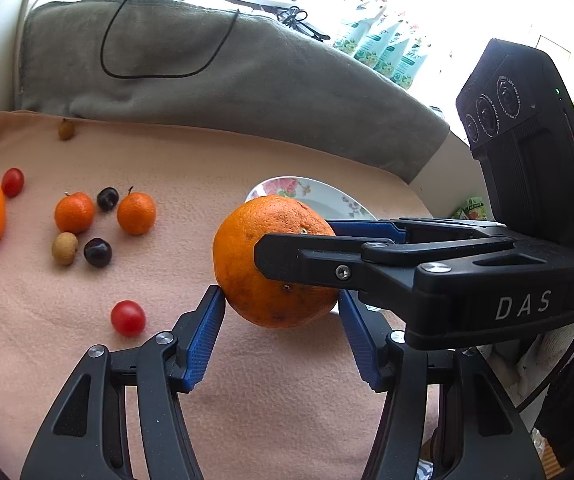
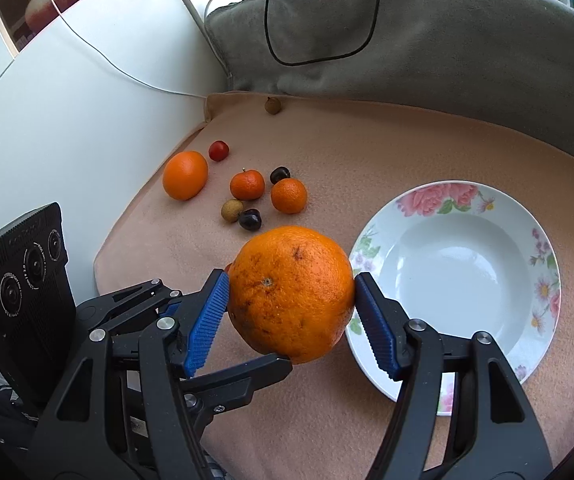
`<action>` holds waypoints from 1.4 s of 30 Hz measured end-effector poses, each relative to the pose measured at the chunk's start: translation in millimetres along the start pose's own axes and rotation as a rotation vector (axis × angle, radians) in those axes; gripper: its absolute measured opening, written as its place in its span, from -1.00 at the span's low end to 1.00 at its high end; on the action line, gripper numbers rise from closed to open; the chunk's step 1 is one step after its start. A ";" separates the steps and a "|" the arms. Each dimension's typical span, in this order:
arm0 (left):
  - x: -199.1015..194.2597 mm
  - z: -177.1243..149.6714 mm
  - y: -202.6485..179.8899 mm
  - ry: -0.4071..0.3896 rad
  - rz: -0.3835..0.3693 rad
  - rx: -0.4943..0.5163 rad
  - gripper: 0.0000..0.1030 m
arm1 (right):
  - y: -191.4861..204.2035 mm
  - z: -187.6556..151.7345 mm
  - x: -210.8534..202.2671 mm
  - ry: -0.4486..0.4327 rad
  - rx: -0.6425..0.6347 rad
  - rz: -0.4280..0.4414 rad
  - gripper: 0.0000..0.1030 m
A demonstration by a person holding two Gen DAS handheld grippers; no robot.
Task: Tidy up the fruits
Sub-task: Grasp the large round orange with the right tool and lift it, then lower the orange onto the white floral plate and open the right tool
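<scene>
Both the left gripper (image 1: 283, 300) and right gripper (image 2: 291, 294) clamp their jaws on one large round orange (image 2: 291, 294), lifted beside the empty floral white plate (image 2: 543, 292); eight smaller fruits remain on the peach blanket (image 2: 367, 152).

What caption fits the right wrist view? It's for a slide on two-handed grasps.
Both grippers, right and left, clamp a large orange beside an empty flowered plate.
</scene>
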State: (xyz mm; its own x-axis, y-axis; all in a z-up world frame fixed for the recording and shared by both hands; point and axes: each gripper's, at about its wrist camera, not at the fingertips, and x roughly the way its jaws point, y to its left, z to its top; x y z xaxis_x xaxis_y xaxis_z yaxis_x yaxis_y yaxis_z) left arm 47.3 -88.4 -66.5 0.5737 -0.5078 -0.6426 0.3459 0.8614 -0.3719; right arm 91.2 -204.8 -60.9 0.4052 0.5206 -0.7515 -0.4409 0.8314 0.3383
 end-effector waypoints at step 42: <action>18.5 4.9 -43.4 0.021 -0.016 0.077 0.13 | -78.3 -12.2 -78.8 -0.199 0.200 -0.096 0.32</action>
State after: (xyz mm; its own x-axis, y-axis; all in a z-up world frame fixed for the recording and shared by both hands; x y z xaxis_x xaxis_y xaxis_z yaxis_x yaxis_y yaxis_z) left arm 46.5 -135.2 -58.9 0.5520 -0.5204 -0.6515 0.4115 0.8496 -0.3300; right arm 84.0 -313.3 -35.0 0.5955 0.4491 -0.6661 -0.2340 0.8902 0.3910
